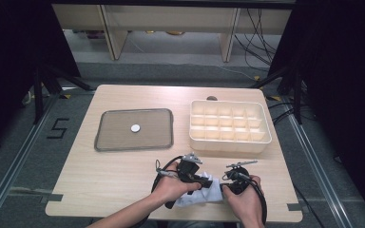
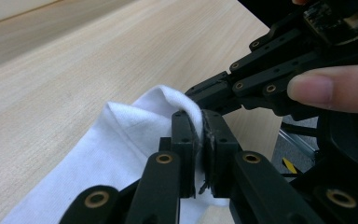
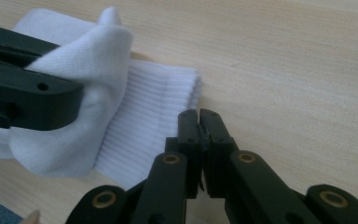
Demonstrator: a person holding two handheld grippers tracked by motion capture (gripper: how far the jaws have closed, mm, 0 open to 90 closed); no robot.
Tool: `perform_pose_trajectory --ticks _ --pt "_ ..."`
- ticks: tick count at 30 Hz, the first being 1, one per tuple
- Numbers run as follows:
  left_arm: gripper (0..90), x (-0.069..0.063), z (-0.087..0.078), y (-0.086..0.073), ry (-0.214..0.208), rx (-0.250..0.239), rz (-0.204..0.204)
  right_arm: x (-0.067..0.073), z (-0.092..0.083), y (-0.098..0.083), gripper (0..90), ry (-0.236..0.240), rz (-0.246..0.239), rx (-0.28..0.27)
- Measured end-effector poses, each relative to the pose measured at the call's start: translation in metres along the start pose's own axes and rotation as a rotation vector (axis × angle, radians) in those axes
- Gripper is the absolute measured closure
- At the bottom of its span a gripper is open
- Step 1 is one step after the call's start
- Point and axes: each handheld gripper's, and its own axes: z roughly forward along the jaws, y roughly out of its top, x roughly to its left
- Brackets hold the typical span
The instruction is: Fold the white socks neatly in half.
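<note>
On the left of the pale wooden table (image 1: 123,171) lies a flat grey rectangular tray (image 1: 134,129) with a small white round disc (image 1: 135,128) at its middle, well apart from the work. Near the front edge, the left gripper (image 2: 200,135) pinches a fold of the white knitted cotton sock (image 2: 121,154) between closed jaws, lifting that fold off the wood. Just beside it, the right gripper (image 3: 199,128) rests with jaws closed and nothing visibly clamped, its tips at the sock's ribbed cuff (image 3: 154,112). The folding seems only begun; stowing remains. At right stands a cream plastic compartment box (image 1: 229,122), empty, with nothing blocking the way to it.
</note>
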Motion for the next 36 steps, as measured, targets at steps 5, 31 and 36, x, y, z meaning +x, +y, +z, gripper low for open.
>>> perform_pose_trajectory --ticks 5,31,36 --pt "83.0 0.000 0.003 0.000 -0.004 0.016 0.014 -0.001 0.000 0.000 86.8 0.001 0.005 -0.004" --pt "72.7 -0.007 0.024 -0.002 0.006 0.025 0.045 -0.008 -0.009 0.000 84.0 0.005 0.035 -0.045" --pt "64.8 -0.012 0.013 0.004 0.012 -0.016 0.066 -0.010 -0.012 0.000 82.7 0.000 0.034 -0.073"
